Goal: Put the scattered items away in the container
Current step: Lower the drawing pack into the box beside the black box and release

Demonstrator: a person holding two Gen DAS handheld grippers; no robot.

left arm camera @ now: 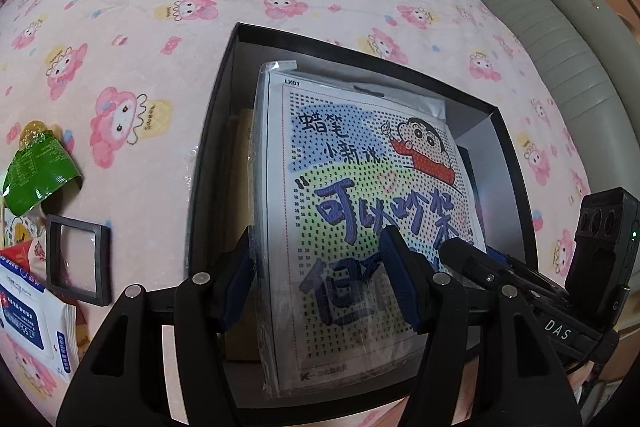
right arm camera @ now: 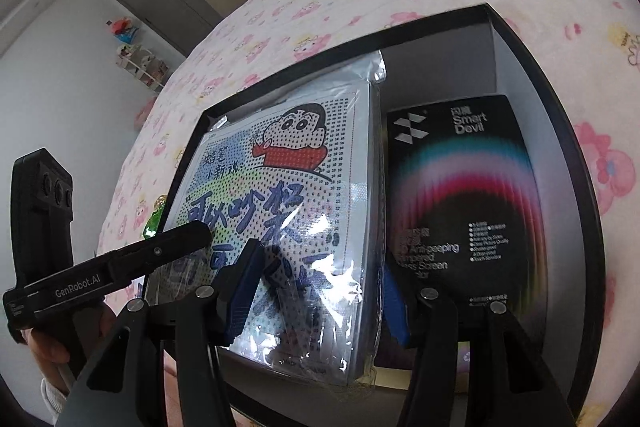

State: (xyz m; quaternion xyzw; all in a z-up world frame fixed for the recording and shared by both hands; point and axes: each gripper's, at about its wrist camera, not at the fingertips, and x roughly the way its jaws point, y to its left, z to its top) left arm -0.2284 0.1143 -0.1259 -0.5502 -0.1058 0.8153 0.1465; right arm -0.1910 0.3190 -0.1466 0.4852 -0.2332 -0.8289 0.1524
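Observation:
A black open box (left arm camera: 516, 163) (right arm camera: 568, 99) lies on the pink bed. A plastic-wrapped cartoon bead kit (left arm camera: 360, 195) (right arm camera: 288, 203) lies tilted inside it. Beside the kit lies a black "Smart Devil" screen protector box (right arm camera: 460, 195). My left gripper (left arm camera: 324, 283) is open, its blue pads either side of the kit's near end. My right gripper (right arm camera: 320, 291) is open too, straddling the kit's near edge. The left gripper's body (right arm camera: 120, 267) reaches in from the left in the right wrist view; the right gripper's body (left arm camera: 520, 275) shows in the left wrist view.
On the bed left of the box lie a green snack packet (left arm camera: 36, 171) (right arm camera: 154, 223), a small black square frame (left arm camera: 78, 259), a wipes pack (left arm camera: 36, 319) and a red packet (left arm camera: 24, 251). A grey padded headboard (left arm camera: 560, 39) runs along the right.

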